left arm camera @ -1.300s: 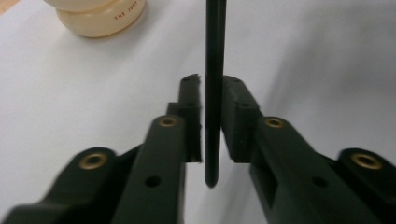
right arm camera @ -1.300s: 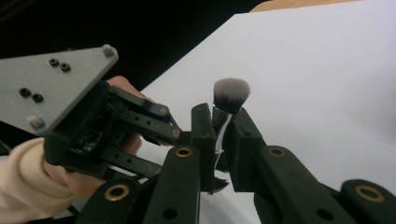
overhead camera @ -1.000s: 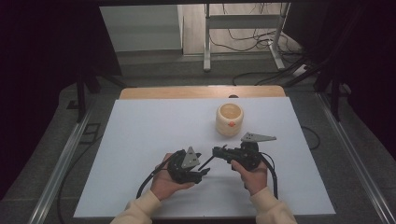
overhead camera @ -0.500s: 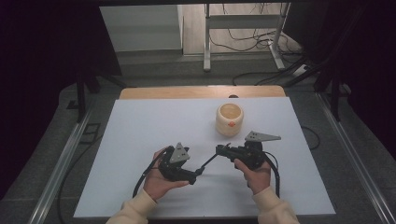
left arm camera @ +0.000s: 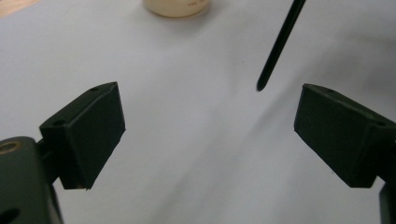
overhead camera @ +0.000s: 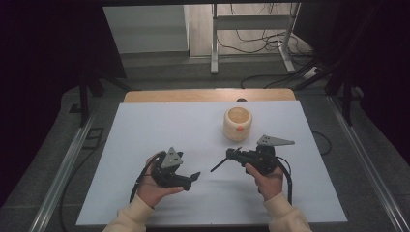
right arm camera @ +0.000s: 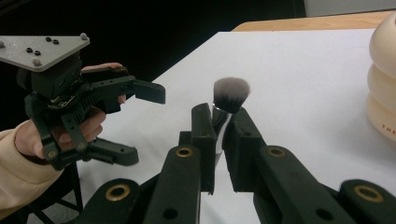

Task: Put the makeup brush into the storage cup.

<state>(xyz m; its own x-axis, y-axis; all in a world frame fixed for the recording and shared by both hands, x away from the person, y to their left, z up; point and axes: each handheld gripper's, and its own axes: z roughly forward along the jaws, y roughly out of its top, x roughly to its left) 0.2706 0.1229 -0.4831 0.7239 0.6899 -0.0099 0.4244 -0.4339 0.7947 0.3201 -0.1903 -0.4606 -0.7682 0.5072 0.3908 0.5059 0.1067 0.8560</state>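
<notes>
My right gripper [overhead camera: 236, 154] is shut on a makeup brush [overhead camera: 220, 165] just below its grey bristle head [right arm camera: 231, 94]. The thin black handle [left arm camera: 278, 44] slants down and left over the white table [overhead camera: 145, 130], its tip free in the air. My left gripper [overhead camera: 193, 178] is to the left of that tip and apart from it. Its jaws have just been opening and now stand open wide with nothing between them [left arm camera: 205, 135]. In the right gripper view the left gripper [right arm camera: 140, 123] faces the brush, held by a hand in a cream sleeve.
A cream ribbed cup [overhead camera: 238, 123] stands upright behind the right gripper, towards the table's far side. A bare wooden strip [overhead camera: 208, 95] runs along the far table edge. Cables trail from both grippers towards the near edge.
The left gripper has opened, let go of the brush handle's end and drawn away to the left. The right gripper has kept its place with the brush in it.
</notes>
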